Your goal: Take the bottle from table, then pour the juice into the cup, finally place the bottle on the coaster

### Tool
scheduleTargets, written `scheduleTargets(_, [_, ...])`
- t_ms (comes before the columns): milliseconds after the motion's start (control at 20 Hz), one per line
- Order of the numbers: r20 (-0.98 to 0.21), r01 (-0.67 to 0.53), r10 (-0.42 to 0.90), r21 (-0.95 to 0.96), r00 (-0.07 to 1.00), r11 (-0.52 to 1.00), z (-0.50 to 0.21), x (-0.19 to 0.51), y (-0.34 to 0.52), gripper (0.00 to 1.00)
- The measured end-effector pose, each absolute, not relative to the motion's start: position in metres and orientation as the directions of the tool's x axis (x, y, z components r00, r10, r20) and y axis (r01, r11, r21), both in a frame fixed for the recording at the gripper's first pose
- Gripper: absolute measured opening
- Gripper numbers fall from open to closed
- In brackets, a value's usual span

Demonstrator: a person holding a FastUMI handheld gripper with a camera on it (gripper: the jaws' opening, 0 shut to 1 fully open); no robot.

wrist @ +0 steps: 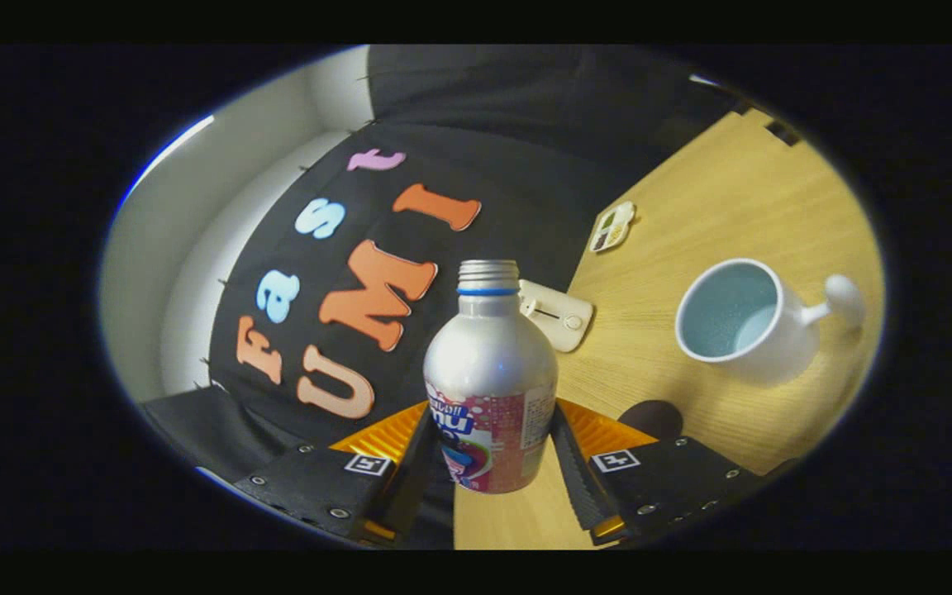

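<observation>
A silver metal bottle (488, 372) with a pink label and an open threaded neck sits between my two fingers, and my gripper (490, 450) is shut on the bottle's lower body. The view is rolled, so the wooden table (716, 207) slopes up to the right and the bottle is lifted off it. A white cup (744, 318) with a pale blue inside and a knobbed handle stands on the table, beyond and to the right of my fingers. A dark round coaster (652, 417) peeks out just past my right finger (579, 475).
A cream flat device (557, 318) lies on the table right behind the bottle. A small white dish with dark contents (612, 226) sits farther back by the table's edge. The black cloth wall stands behind the table, with a white wall to its left.
</observation>
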State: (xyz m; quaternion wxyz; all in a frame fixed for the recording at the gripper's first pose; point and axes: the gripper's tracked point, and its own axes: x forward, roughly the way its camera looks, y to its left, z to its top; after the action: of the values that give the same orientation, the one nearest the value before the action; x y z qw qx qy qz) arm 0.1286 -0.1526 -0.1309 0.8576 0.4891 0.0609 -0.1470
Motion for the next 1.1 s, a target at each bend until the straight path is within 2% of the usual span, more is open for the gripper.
scheduleTargets(200, [-0.254, 0.322, -0.202, 0.663, 0.946, 0.676, -0.126, 0.134, -0.15, 0.73])
scheduleTargets(600, [-0.318, 0.322, -0.22, 0.317, 0.922, 0.892, -0.158, 0.145, -0.152, 0.73])
scheduleTargets(800, [-0.363, 0.272, -0.218, 0.104, 0.906, 0.957, -0.173, 0.146, -0.148, 0.73])
scheduleTargets(1100, [-0.391, 0.234, -0.237, -0.056, 0.889, 0.971, -0.192, 0.151, -0.153, 0.73])
